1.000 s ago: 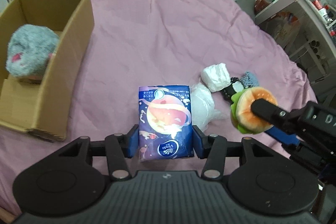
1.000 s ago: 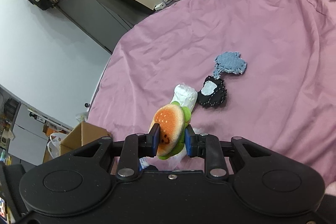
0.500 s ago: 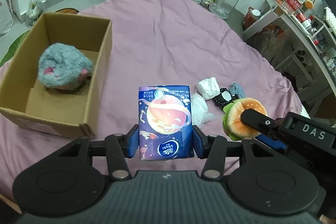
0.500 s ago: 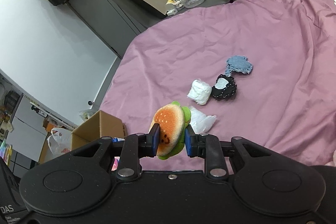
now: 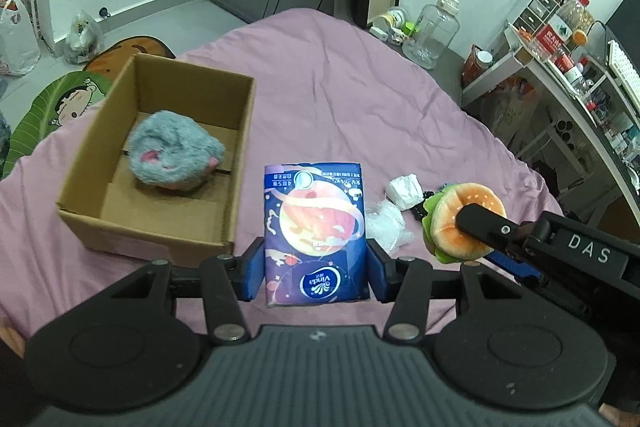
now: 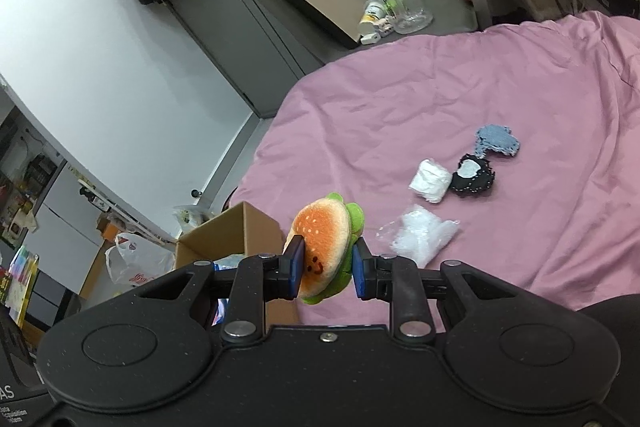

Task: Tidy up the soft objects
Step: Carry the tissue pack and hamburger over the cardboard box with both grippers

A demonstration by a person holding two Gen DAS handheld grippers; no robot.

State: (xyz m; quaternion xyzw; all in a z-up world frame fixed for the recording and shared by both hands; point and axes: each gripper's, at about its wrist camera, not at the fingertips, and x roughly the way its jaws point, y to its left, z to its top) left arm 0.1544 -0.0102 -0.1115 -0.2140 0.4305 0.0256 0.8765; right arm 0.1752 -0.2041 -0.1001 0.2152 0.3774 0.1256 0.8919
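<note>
1. The cardboard box (image 5: 160, 163) sits on the bedsheet (image 5: 340, 87), left of the tissue pack (image 5: 316, 231).
2. A plush mouse (image 5: 174, 151) lies in the box.
3. Right of the pack: plastic wrap (image 5: 386, 225), folded tissue (image 5: 406, 189), burger plush (image 5: 460, 223).

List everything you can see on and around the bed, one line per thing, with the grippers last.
cardboard box: one, brown, on the bed's left side, open at the top
furry plush: one, grey with pink, inside the box
tissue pack: one, blue with an orange planet print, between the left gripper's pads
burger plush: one, orange bun with green edge, between the right gripper's pads
white wad: one, white, on the sheet
clear plastic bag: one, see-through, on the sheet
black and white patch: one, beside the wad
blue patch: one, just beyond the black one
sheet: one, pink, covering the bed
clear jug: one, on the floor beyond the bed
left gripper: black, blue pads, gripping the pack
right gripper: black, blue pads, gripping the burger
</note>
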